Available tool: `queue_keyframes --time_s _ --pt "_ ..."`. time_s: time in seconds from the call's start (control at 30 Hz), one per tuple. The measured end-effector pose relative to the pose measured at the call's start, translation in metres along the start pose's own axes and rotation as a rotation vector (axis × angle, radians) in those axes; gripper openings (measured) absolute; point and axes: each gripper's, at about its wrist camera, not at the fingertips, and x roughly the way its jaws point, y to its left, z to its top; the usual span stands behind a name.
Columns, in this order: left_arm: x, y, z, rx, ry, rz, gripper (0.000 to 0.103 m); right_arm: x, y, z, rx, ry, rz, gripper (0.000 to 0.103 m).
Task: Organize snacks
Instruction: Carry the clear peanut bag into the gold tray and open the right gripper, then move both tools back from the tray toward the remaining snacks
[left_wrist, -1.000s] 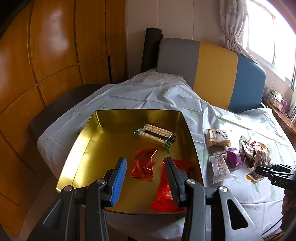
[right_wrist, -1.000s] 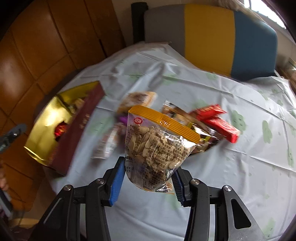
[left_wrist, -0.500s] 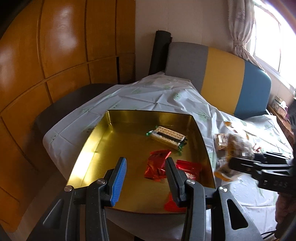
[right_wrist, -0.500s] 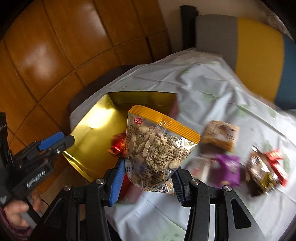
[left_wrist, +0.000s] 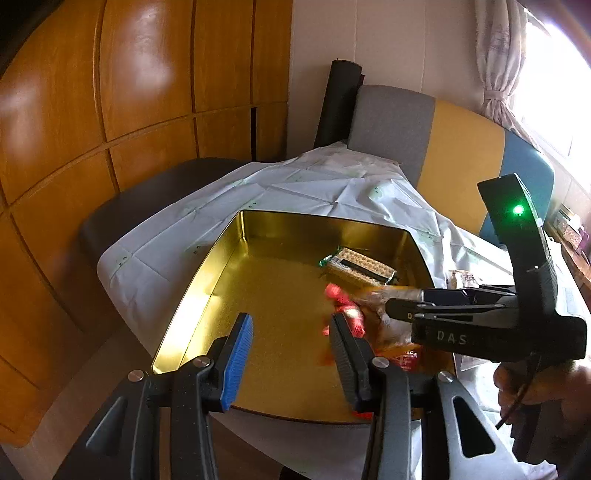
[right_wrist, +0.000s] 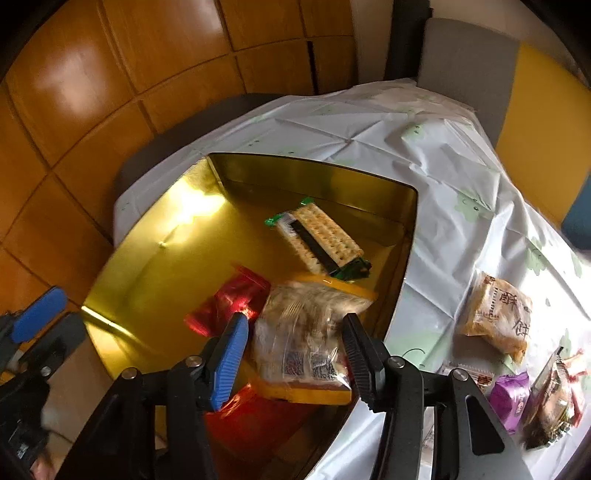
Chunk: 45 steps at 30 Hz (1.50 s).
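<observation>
A: Where did we have the clear bag of nuts with the yellow top band (right_wrist: 306, 332) at this moment?

B: It lay inside the shallow gold metal tin (right_wrist: 155, 258), near its right wall, partly on top of a red foil packet (right_wrist: 232, 302). It looked blurred, so we could not read its print.

A: And our right gripper (right_wrist: 291, 354)?

B: Its fingers stood apart, one on each side of the bag. We could not tell whether the pads touched the bag. In the left wrist view the same gripper (left_wrist: 391, 306) reached over the tin from the right.

A: And the left gripper (left_wrist: 291, 354)?

B: Its blue and black fingers were wide apart with nothing between them, and it hung over the near edge of the tin (left_wrist: 221, 266).

A: What else did we see in the tin?

B: A long pack of crackers in a green-ended wrapper (right_wrist: 319, 240) lay toward the far right corner. On the white tablecloth (right_wrist: 443, 166), right of the tin, we saw an orange-brown pastry packet (right_wrist: 496, 317) and a small purple packet (right_wrist: 511, 398), well apart from the tin.
</observation>
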Motion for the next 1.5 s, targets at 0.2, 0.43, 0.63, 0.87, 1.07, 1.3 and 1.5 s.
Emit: queue_keyframes --time_s 0.2,0.43,0.63,0.87,1.07,1.3,1.5 --pt "0.0 -0.001 -0.002 0.0 0.002 -0.004 0.044 -0.013 -0.006 -0.007 0.014 -0.03 -0.014 0.054" --pt "-0.002 -0.009 -0.004 0.019 0.002 -0.01 0.044 -0.039 -0.015 -0.023 0.062 -0.082 -0.03 0.059" --pt "-0.006 -0.019 -0.005 0.047 -0.003 -0.02 0.044 -0.064 -0.026 -0.041 0.079 -0.13 -0.066 0.063" --pt "-0.009 -0.034 -0.006 0.086 -0.003 -0.034 0.044 -0.089 -0.05 -0.063 0.109 -0.159 -0.125 0.066" --pt "-0.01 -0.049 -0.008 0.125 0.0 -0.051 0.044 -0.106 -0.077 -0.081 0.143 -0.162 -0.18 0.068" --pt "-0.01 -0.064 -0.011 0.163 0.005 -0.065 0.044 -0.123 -0.105 -0.097 0.164 -0.161 -0.238 0.069" --pt "-0.01 -0.075 -0.012 0.197 0.012 -0.08 0.044 -0.141 -0.131 -0.108 0.166 -0.157 -0.295 0.079"
